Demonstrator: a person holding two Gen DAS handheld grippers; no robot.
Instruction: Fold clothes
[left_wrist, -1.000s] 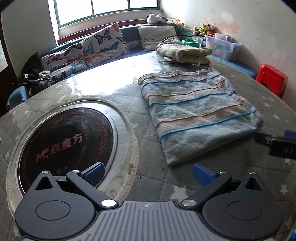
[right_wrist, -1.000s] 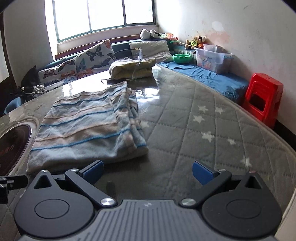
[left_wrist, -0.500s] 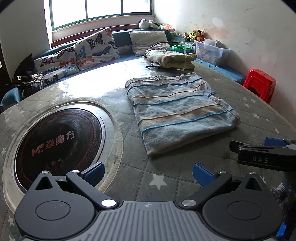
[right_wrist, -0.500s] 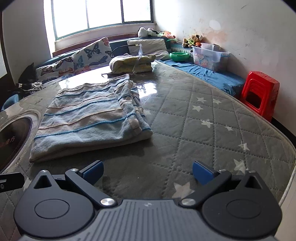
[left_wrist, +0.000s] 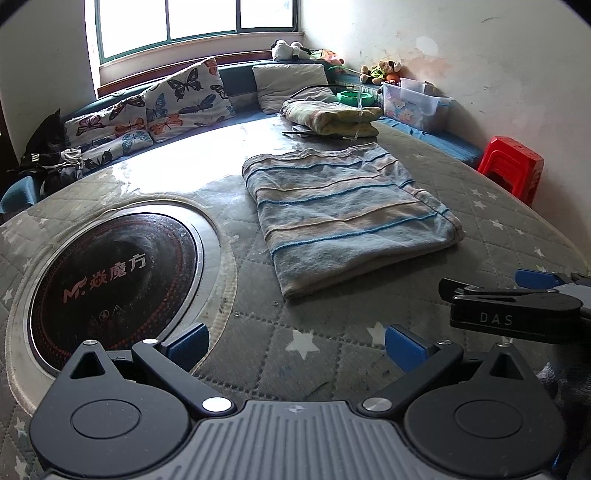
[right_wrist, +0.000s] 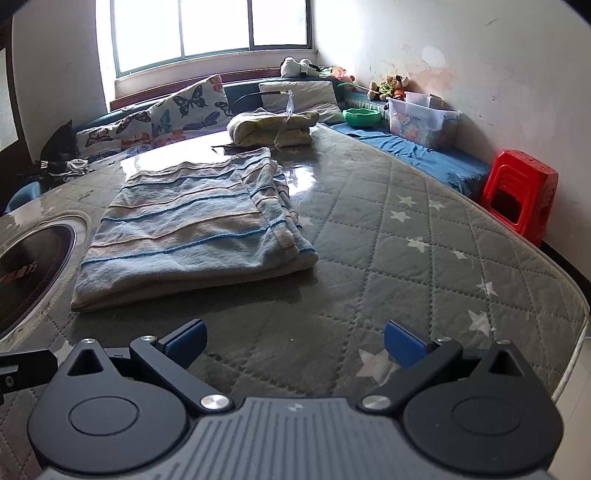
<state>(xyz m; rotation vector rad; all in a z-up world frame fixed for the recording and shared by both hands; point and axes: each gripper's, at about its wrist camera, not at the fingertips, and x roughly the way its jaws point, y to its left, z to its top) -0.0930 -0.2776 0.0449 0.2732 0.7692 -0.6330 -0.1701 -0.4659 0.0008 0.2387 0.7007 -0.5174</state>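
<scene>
A folded blue and beige striped cloth (left_wrist: 351, 214) lies flat on the round quilted table (left_wrist: 498, 229); it also shows in the right wrist view (right_wrist: 195, 229). My left gripper (left_wrist: 295, 341) is open and empty, hovering over the table short of the cloth's near edge. My right gripper (right_wrist: 295, 338) is open and empty, also short of the cloth; its side shows at the right of the left wrist view (left_wrist: 517, 306). A second folded yellowish cloth (left_wrist: 332, 116) lies at the table's far side.
A black round cooktop (left_wrist: 110, 273) is set into the table at the left. Butterfly cushions (left_wrist: 166, 99) line a bench under the window. A clear plastic box (right_wrist: 421, 118), a green bowl (right_wrist: 362, 117) and a red stool (right_wrist: 524, 192) stand at the right.
Both grippers have drawn back from the cloth toward the near table edge. The cloth stays folded and still. Both stay open.
</scene>
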